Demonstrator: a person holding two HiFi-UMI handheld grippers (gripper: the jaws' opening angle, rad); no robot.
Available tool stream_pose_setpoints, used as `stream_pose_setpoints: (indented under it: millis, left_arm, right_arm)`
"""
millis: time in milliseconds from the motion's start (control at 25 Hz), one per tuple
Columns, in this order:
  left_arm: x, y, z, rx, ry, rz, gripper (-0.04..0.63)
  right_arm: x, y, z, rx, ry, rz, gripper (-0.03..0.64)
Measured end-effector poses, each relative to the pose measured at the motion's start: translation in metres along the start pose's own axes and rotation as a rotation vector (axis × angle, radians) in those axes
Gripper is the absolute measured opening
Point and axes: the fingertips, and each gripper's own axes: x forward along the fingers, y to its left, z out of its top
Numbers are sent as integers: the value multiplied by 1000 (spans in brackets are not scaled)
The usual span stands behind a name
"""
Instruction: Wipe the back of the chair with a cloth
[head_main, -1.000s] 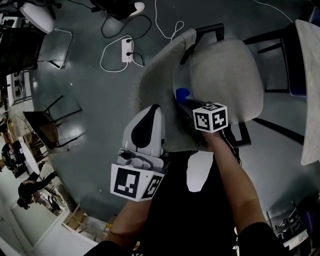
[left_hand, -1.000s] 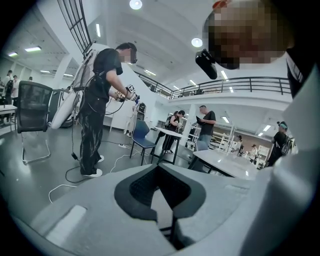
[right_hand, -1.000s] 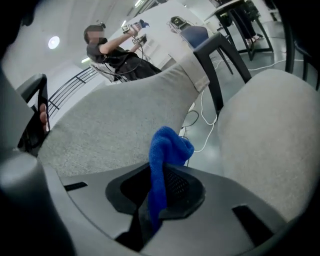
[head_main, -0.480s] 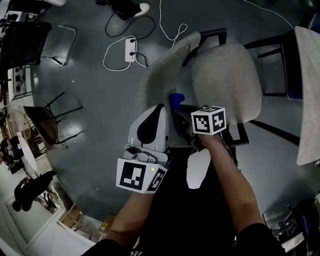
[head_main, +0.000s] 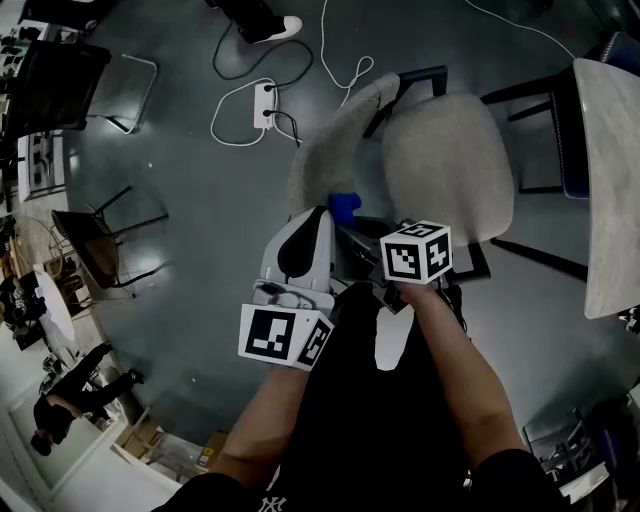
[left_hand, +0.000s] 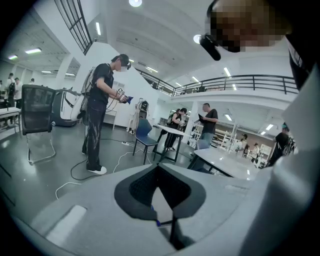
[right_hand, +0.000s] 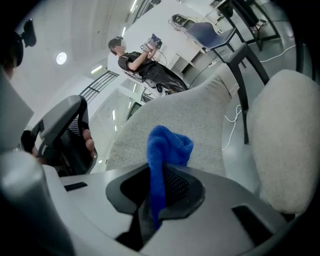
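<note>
Far left of the head view: dark grey floor (head_main: 200, 200), a black folding chair frame (head_main: 85, 255), and further up a white power strip (head_main: 265, 100) lying flat with cables trailing off.

Next over, the left gripper (head_main: 312, 222), held low, just beside the near end of the chair back (head_main: 330, 150) and aimed out across the hall. Jaws drawn together at the tips in the left gripper view, gripping nothing. Lots of people standing around tables in the background there, too far off for any detail.

Moving right: blue cloth (right_hand: 167, 145) pinched in the jaws of the right gripper (right_hand: 159, 175). Jaws clamped on the lower part, rest of it bunched into a lump above the tips. Sitting right in front of the light grey, seat-facing side of the chair back, low down near the join with the seat (head_main: 445, 165). Can't tell whether actually touching the fabric or just off it.

Right gripper's marker cube (head_main: 415, 252) over the near edge of the seat in the head view, bare forearm (head_main: 470, 370) trailing back from it. Black frame piece (head_main: 420, 78) at the chair's far side.

Further right, another dark chair frame (head_main: 525, 90) tucked against a pale table (head_main: 605, 180) at the picture's edge.
</note>
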Motion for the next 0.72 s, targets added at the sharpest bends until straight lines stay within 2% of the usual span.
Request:
stream_pose_setpoints:
  millis: [440, 600, 720]
  left_arm:
    - [-11, -4, 10, -4, -8, -4, 8]
    - [-10, -7, 12, 0, -6, -14, 8]
    - [-7, -9, 8, 0, 0, -22, 8]
  right_arm:
    - [-18, 57, 10, 19, -58, 103, 60]
    - [-26, 64, 15, 57, -93, 156, 60]
    - [-39, 52, 21, 22, -111, 132, 60]
